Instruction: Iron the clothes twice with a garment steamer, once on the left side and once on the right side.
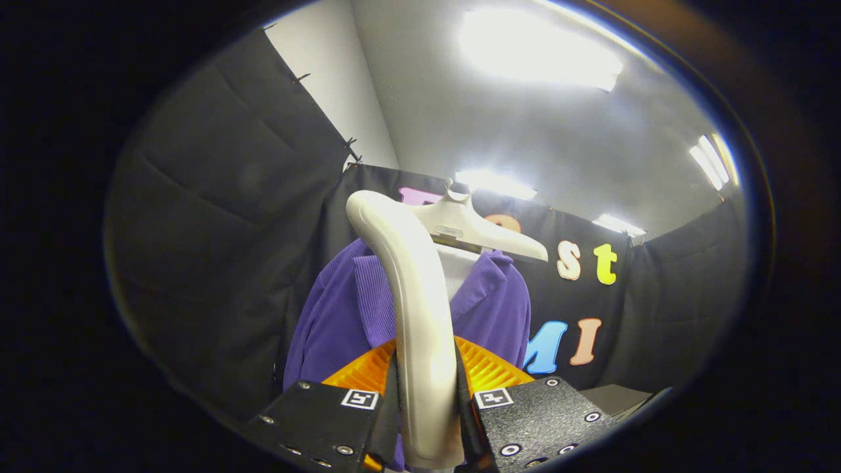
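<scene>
A white garment steamer handle (414, 309) rises between my fingers and curves away at its top. My gripper (427, 407) is shut on this handle, with a finger pressing on each side. Beyond the handle hangs a purple garment (341, 315) on a white hanger (479, 230). The garment's collar is open and shows a white stand behind it. The steamer's head is hidden behind the handle, so I cannot tell whether it touches the cloth.
Black cloth walls (217, 217) close in the booth on the left, back and right. A grey surface (617, 397) lies low on the right beyond the fingers. Bright ceiling lights (539, 49) shine overhead.
</scene>
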